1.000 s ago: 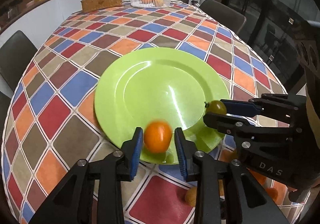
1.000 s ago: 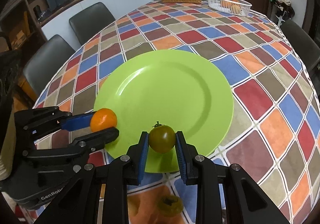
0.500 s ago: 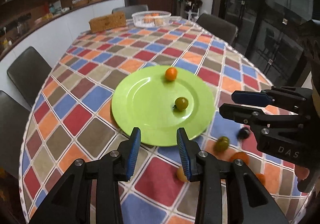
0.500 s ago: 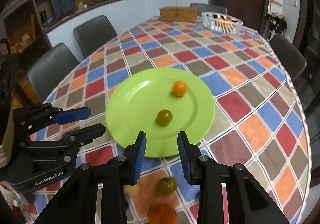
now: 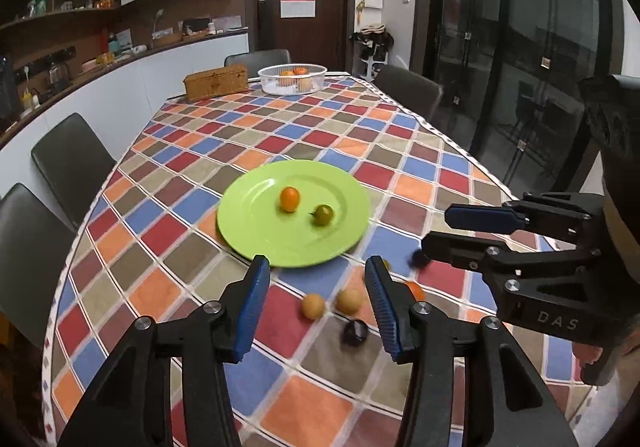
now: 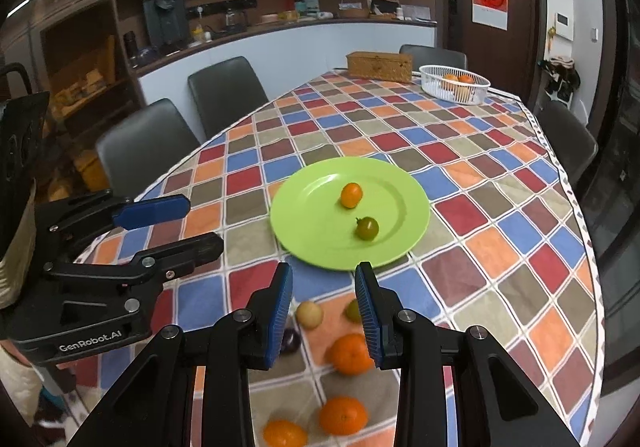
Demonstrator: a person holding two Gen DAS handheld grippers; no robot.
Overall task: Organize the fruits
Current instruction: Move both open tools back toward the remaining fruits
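A green plate (image 5: 256, 223) (image 6: 312, 235) lies on the checkered table and holds a small orange fruit (image 5: 289, 199) (image 6: 351, 194) and a green tomato (image 5: 322, 215) (image 6: 367, 228). My left gripper (image 5: 317, 305) is open and empty, raised near the table's front edge. My right gripper (image 6: 323, 311) is open and empty beside it. Loose fruit lies below them: two yellowish fruits (image 5: 313, 305) (image 5: 349, 300), a dark plum (image 5: 354, 332) (image 6: 290, 340), several oranges (image 6: 351, 353) (image 6: 343, 415) and a green fruit (image 6: 353, 310).
A white basket (image 5: 292, 79) (image 6: 455, 84) with oranges and a wicker box (image 5: 216, 82) (image 6: 379, 65) stand at the table's far end. Dark chairs (image 5: 72, 163) (image 6: 226, 95) line the sides. The table edge runs along the right (image 6: 576, 207).
Both grippers let go of their fruit onto the plate, opened, and drew back and up from the plate. The orange fruit and green tomato now rest on the plate.
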